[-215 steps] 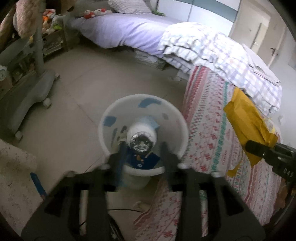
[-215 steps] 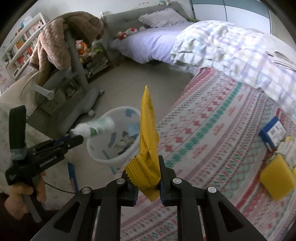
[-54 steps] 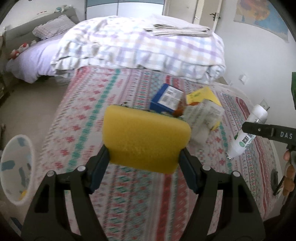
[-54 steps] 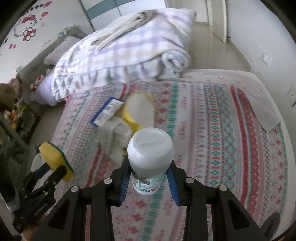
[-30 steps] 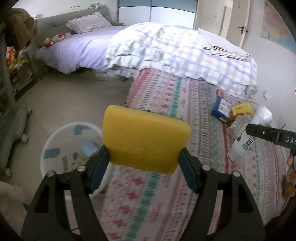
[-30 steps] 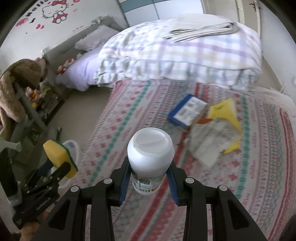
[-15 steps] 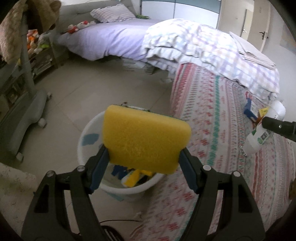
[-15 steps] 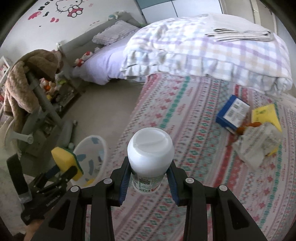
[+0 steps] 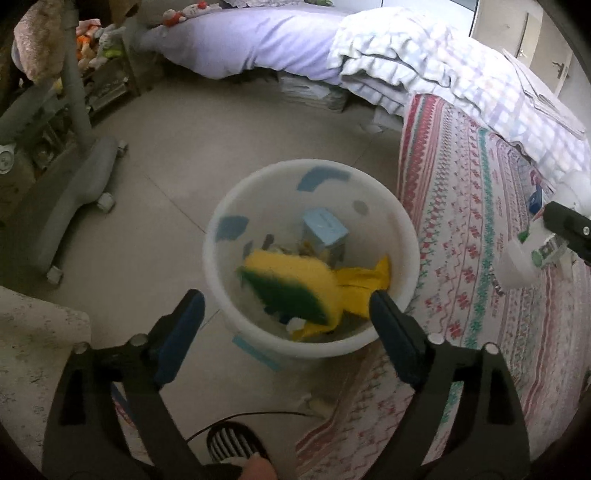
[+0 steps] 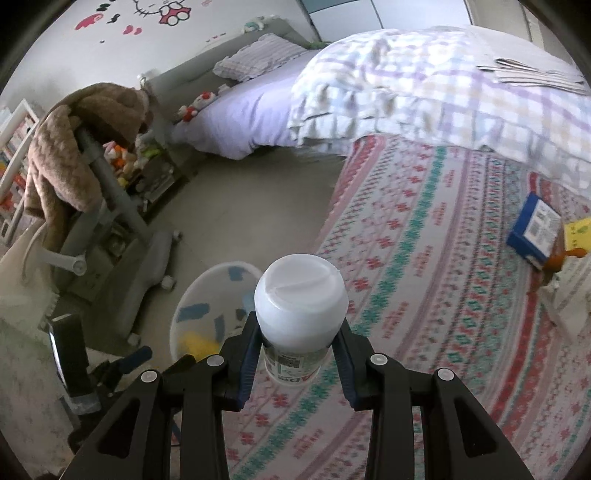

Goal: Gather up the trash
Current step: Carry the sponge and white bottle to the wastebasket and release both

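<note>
Left wrist view shows us the sponge (image 9: pixel 291 284), clamped earlier, now inside the bin (image 9: pixel 221 295) below our opening left gripper (image 9: pixel 284 314), while our right gripper (image 10: pixel 300 356) clasps the bottle (image 10: pixel 301 295).

A child's bedroom in a home: a bed (image 10: pixel 258 110) with lilac sheet, a checked quilt (image 10: pixel 424 85), soft toys (image 10: pixel 192 105), a cartoon-cat wall sticker (image 10: pixel 162 11), a bookshelf (image 10: pixel 14 147) and a patterned bedspread (image 10: pixel 424 258).
</note>
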